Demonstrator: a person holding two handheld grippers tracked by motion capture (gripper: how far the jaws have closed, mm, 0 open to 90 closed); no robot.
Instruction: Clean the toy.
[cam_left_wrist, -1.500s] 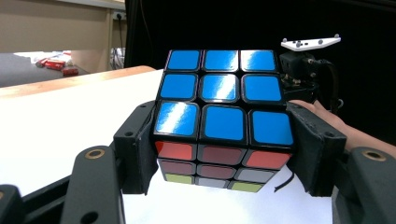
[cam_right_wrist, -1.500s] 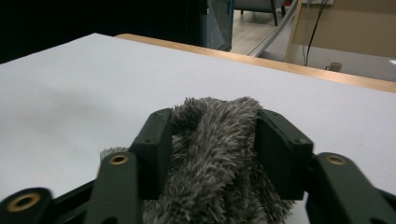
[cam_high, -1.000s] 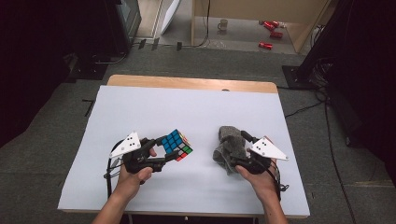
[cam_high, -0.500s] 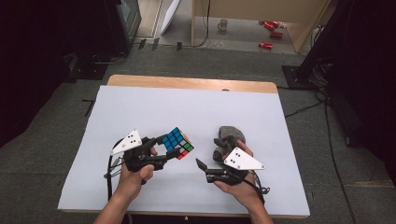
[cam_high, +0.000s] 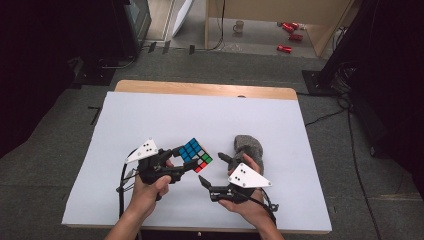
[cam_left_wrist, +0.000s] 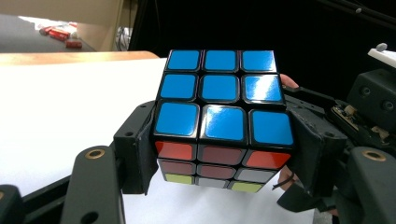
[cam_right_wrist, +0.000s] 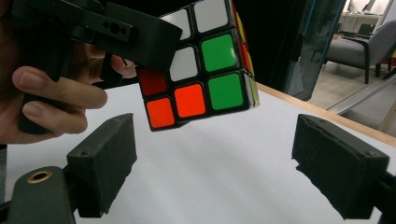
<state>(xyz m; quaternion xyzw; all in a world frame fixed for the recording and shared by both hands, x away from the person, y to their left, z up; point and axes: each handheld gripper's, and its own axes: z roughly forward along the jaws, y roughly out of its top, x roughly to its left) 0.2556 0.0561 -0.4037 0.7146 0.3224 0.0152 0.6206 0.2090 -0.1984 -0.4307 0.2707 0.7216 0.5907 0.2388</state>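
Note:
A Rubik's cube (cam_high: 195, 154) is held above the white table, with my left gripper (cam_high: 186, 161) shut on it. In the left gripper view the cube (cam_left_wrist: 223, 116) shows a blue top face and red squares below, and the black pads (cam_left_wrist: 135, 154) press on both its sides. My right gripper (cam_high: 212, 169) sits just right of the cube, pointing at it, open. In the right gripper view the cube (cam_right_wrist: 205, 70) hangs above and beyond the two wide-apart pads (cam_right_wrist: 105, 158), with nothing between them.
A grey crumpled lump (cam_high: 248, 146), cloth-like, lies on the white table sheet (cam_high: 165, 115) just behind the right hand. The wooden table edge (cam_high: 205, 89) runs along the far side. Red cans (cam_high: 290, 35) and a mug lie on the floor beyond.
My right gripper has left the grey lump and moved left toward the cube, its jaws now pointing at it. The left gripper and the cube have kept still.

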